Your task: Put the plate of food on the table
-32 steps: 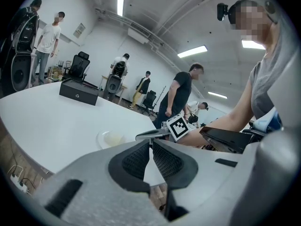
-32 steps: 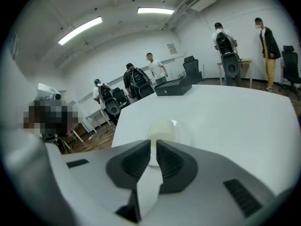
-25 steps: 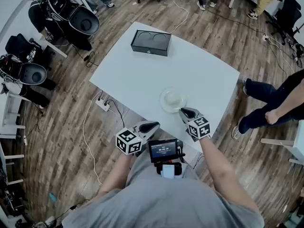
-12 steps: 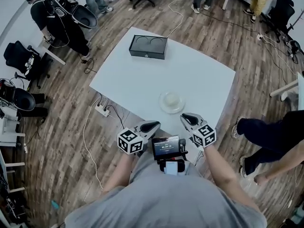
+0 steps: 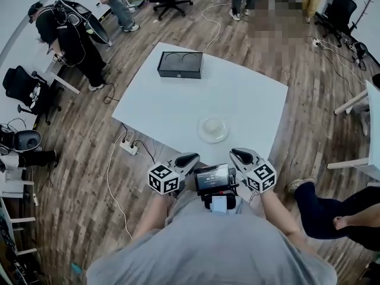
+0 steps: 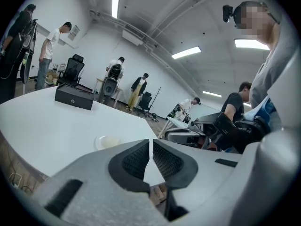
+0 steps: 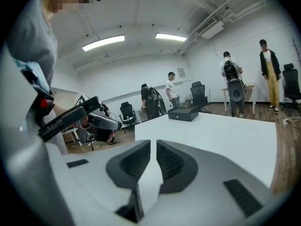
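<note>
A clear plate with pale food (image 5: 213,129) rests on the white table (image 5: 178,103), near its front edge. It also shows small in the left gripper view, plate (image 6: 107,141) beyond the jaws. My left gripper (image 5: 187,158) hangs off the table's front edge, close to my body, shut and empty; its jaws (image 6: 151,142) nearly meet. My right gripper (image 5: 240,155) sits just short of the table edge, below and right of the plate and apart from it, shut (image 7: 153,145) on nothing.
A black box (image 5: 180,64) lies at the table's far side, also seen as box (image 6: 74,97) and box (image 7: 184,113). A power strip (image 5: 128,145) with cables lies on the wood floor at left. People and office chairs stand around the room.
My right gripper has drawn back from the plate's rim toward my body. The plate stays on the table. The left gripper has barely moved.
</note>
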The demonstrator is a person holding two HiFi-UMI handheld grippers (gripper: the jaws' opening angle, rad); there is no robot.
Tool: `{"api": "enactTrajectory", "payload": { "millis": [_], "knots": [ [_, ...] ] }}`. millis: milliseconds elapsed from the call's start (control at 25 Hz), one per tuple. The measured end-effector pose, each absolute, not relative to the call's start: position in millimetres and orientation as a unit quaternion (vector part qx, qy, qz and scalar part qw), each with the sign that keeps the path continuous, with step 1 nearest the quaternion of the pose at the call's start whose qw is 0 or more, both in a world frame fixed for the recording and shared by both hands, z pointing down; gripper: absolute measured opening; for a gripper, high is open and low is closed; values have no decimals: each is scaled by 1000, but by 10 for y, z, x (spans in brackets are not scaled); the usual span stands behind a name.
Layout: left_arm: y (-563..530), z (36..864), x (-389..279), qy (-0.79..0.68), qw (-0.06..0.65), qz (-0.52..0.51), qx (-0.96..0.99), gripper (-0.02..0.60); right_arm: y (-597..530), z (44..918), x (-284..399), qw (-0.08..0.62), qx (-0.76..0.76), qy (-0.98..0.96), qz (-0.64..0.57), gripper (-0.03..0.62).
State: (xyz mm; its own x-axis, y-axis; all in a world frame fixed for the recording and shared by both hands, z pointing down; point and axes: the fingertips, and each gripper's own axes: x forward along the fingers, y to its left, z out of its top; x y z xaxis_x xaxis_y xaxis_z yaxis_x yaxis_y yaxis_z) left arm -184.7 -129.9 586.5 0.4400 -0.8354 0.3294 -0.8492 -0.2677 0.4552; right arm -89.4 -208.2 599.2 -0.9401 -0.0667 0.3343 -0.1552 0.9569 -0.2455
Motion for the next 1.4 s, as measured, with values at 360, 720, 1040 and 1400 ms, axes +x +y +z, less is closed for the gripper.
{"api": "enactTrajectory", "payload": {
  "millis": [360,720,1040,1400],
  "knots": [
    [-1243,5853,-1752,-518,299,18,801,30,-1920,5795,-578,140,81,-973,164,51],
    [-1290,5848,-1737,-511,289,33,809,31,-1827,5649,-349,121,88,-973,178,51],
    [-1292,5827,-1689,-503,289,37,813,31,-1775,5590,-270,128,95,-971,178,47],
    [-1250,5833,-1631,-500,289,42,815,31,-1728,5605,-220,132,97,-970,177,36]
  ]
}}
